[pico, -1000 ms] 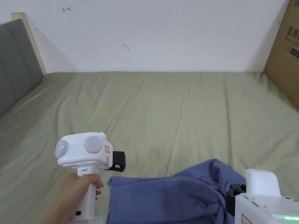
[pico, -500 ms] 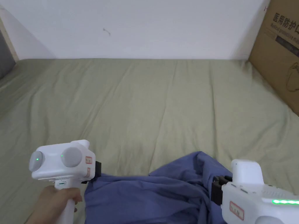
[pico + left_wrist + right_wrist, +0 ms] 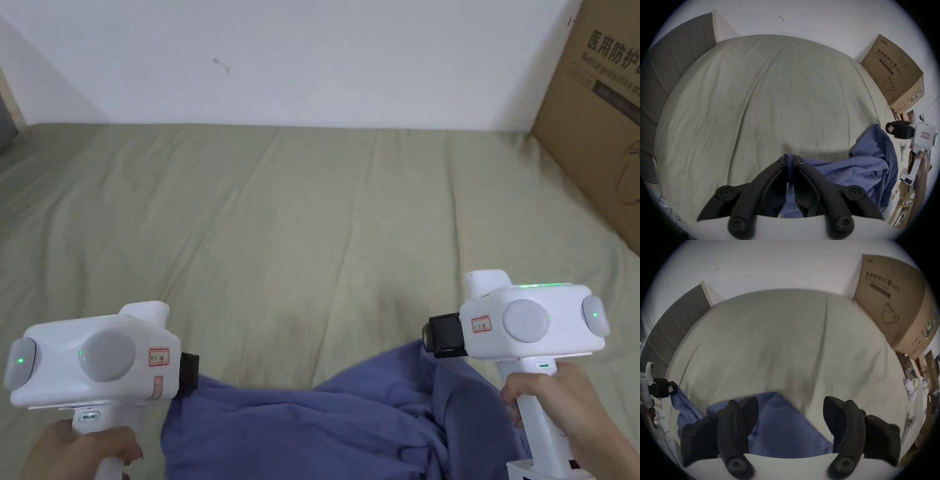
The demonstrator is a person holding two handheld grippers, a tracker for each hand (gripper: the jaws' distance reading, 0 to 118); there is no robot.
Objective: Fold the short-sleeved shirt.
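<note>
Blue shirt (image 3: 350, 419) lies bunched at the bed's (image 3: 312, 219) near edge. In the left gripper view, we clamp its left corner with the left gripper (image 3: 790, 160) as an anchor. In the right gripper view, our right gripper (image 3: 791, 404) hangs released above the cloth, ready to take a second corner.

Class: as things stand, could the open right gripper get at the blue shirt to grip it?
Probably yes. The right gripper is open just above the shirt, with nothing between them; the left gripper already pinches the other end.
</note>
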